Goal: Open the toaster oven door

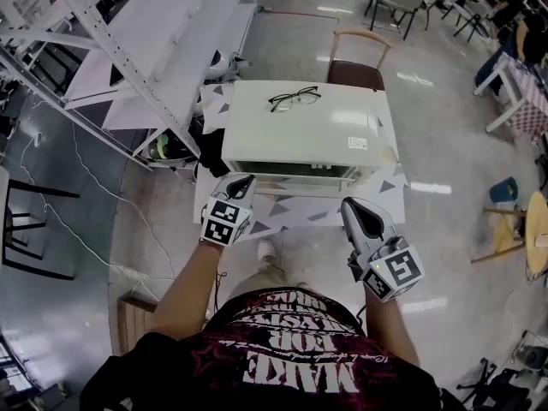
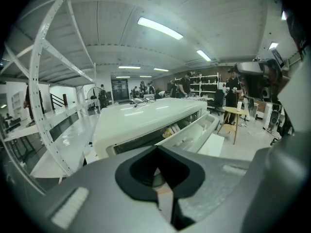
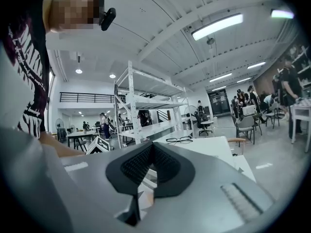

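Left gripper, right gripper: fingers together.

Toaster oven: smooth, glossy white casing. Right hand-held gripper: matt grey plastic, ribbed black pads. Floor: polished.

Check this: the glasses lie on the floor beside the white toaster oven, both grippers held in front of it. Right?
No: the head view shows the glasses on top of the toaster oven, not on the floor. The left gripper and right gripper are held in front of it.
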The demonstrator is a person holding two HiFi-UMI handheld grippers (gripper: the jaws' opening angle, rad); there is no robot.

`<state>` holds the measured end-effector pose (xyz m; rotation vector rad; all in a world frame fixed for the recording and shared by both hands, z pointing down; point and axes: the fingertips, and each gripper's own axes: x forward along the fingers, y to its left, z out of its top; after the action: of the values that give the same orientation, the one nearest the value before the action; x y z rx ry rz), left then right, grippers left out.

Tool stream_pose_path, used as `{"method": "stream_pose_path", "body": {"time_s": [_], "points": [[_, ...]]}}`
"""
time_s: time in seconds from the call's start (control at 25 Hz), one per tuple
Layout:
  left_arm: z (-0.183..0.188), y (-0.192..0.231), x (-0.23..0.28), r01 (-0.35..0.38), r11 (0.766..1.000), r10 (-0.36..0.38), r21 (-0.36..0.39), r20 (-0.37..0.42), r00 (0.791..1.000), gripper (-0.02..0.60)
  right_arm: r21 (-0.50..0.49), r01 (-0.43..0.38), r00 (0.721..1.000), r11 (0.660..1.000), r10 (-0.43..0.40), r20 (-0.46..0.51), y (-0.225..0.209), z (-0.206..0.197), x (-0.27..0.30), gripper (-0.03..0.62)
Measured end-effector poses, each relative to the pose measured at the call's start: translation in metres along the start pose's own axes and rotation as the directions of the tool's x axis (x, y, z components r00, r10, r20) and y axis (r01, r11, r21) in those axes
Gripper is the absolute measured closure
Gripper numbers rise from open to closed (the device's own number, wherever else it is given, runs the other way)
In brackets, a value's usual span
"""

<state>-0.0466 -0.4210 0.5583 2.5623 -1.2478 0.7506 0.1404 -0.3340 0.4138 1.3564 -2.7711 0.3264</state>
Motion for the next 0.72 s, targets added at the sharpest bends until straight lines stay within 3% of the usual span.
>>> {"method": "stream_pose_path", "body": {"time_s": [0.32, 0.72], "points": [[-0.022, -0.028, -0.013, 0.026, 0.998, -0.026, -0.056, 0.0, 1.0, 0.58, -0.012, -0.001, 1.0, 1.0, 0.001, 0.001, 0.006, 0.002, -0.029, 0.568], [-0.073, -0.062, -0.029, -0.007, 0.996, 0.008, -0.093, 0.011, 1.0, 0.58, -0.018, -0.003, 1.0, 1.0, 0.003, -0.004, 0.01, -0.003, -0.063, 0.568]]}}
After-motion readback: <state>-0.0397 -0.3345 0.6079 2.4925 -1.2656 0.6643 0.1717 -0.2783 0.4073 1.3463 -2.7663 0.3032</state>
